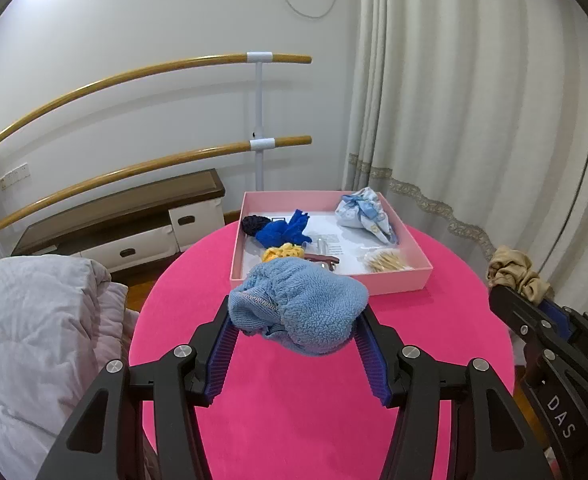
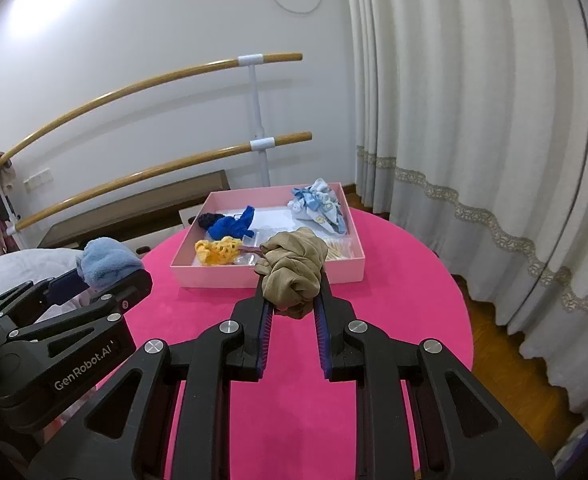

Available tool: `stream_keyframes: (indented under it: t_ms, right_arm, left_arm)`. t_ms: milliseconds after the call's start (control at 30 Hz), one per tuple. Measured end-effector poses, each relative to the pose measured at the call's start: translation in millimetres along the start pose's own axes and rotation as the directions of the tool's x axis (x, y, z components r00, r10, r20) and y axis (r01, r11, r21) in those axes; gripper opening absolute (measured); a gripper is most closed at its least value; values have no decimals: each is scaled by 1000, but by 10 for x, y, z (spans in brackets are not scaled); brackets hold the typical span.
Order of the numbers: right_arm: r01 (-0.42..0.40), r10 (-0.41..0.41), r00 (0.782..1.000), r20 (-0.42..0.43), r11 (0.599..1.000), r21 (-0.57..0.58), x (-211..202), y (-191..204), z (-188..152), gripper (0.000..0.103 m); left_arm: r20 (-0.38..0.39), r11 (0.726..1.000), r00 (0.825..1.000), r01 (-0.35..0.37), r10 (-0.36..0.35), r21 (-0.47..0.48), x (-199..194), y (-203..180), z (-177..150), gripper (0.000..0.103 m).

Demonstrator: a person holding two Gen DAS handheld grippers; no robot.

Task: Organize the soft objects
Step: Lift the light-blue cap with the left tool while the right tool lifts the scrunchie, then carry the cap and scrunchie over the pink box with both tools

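My left gripper (image 1: 297, 312) is shut on a light blue fleece cloth (image 1: 305, 304), held above the round pink table (image 1: 294, 400) just short of the pink box (image 1: 389, 280). The same cloth (image 2: 106, 260) shows at the left of the right wrist view. My right gripper (image 2: 292, 288) is shut on a beige scrunchie (image 2: 292, 268), also in front of the box (image 2: 270, 276); the scrunchie (image 1: 513, 272) appears at the right edge of the left wrist view. Inside the box lie a royal blue knit piece (image 1: 286, 232), a yellow crochet piece (image 2: 218, 250), a dark scrunchie (image 1: 252, 222) and a pale blue patterned pouch (image 1: 365, 216).
The box also holds a pack of cotton swabs (image 1: 387, 262) and a brown hair clip (image 1: 323, 259). A grey quilt (image 1: 34, 340) lies left of the table. A ballet barre (image 1: 154, 160) and low cabinet (image 1: 126, 224) stand behind; curtains (image 1: 473, 120) hang on the right.
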State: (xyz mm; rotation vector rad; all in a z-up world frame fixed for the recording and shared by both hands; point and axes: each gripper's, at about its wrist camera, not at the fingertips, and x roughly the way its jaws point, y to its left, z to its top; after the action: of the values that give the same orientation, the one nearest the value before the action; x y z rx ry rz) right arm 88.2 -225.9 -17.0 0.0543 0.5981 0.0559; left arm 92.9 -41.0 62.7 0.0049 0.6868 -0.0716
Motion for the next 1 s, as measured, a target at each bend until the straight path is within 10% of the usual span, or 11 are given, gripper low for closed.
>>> stream_keyframes:
  t_ms: [1000]
  right_arm:
    - [-17,17,1000,-18,1000,1,803,-142,786,18]
  left_arm:
    - [-65,1000,998,-15,16,12,1182,-16,1021,54]
